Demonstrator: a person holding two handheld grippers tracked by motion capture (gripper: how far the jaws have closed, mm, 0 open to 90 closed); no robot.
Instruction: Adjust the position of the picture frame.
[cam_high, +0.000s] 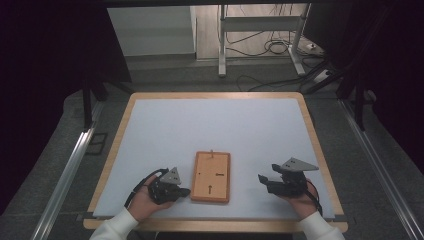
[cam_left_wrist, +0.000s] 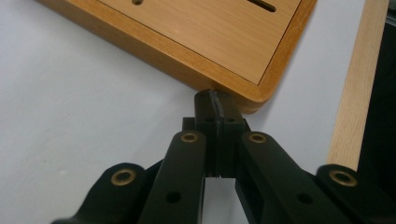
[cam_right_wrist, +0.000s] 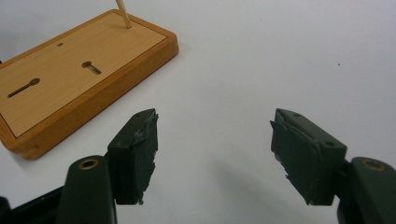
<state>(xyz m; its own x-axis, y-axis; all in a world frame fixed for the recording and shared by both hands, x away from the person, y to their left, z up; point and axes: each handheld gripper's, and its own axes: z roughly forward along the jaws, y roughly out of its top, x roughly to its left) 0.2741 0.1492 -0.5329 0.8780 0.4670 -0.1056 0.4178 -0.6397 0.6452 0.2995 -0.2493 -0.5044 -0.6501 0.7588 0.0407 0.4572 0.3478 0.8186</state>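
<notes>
Holding my left hand-held gripper (cam_high: 184, 190) low over the worktop (cam_high: 165, 125), I have its jaws pressed fully together with nothing between them, their tips right at the near rounded corner of the wooden board (cam_left_wrist: 205, 42); whether they touch it I cannot tell. My right hand-held gripper (cam_right_wrist: 214, 140) rests on the other side of the board, jaws spread wide and empty over the pale surface. From above, the board (cam_high: 211, 176) lies flat between my two hands, long side running away from me, near the front edge of the worktop. Its top has slots and a small hole, and a thin wooden stick (cam_right_wrist: 123, 14) stands up from its far end.
</notes>
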